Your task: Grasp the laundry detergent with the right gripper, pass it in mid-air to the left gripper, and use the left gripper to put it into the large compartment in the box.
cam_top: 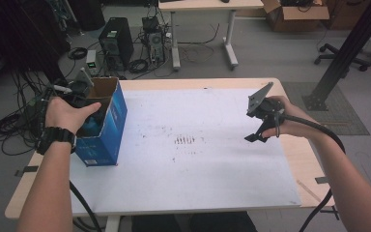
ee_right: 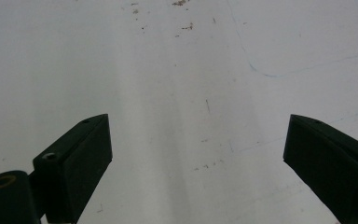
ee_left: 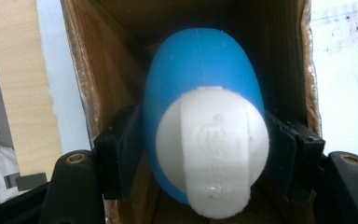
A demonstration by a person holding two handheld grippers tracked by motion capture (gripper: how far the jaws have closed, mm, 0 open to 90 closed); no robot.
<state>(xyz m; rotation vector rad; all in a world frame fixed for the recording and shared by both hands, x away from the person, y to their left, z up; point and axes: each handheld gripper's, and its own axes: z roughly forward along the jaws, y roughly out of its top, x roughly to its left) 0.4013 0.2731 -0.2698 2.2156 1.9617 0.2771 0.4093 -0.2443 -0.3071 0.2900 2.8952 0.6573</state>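
A blue cardboard box [cam_top: 110,126] with an open top stands at the table's left edge. My left gripper [ee_left: 204,151] reaches down into it, under the person's left hand [cam_top: 70,113]. Its black pads [ee_left: 128,149] sit against both sides of a blue bottle [ee_left: 200,70] with a white cap [ee_left: 212,149], inside the box's brown walls [ee_left: 105,70]. My right gripper [cam_top: 261,135] hangs over the right part of the white sheet. In the right gripper view that gripper [ee_right: 196,158] is open, with only bare sheet between its jaws.
A white sheet [cam_top: 212,183] covers most of the wooden table [cam_top: 309,164], with dark stains [cam_top: 184,140] near its middle. On the floor beyond are computer towers [cam_top: 116,41], cables, another table [cam_top: 203,7], a cardboard box [cam_top: 294,14] and a black post [cam_top: 348,48].
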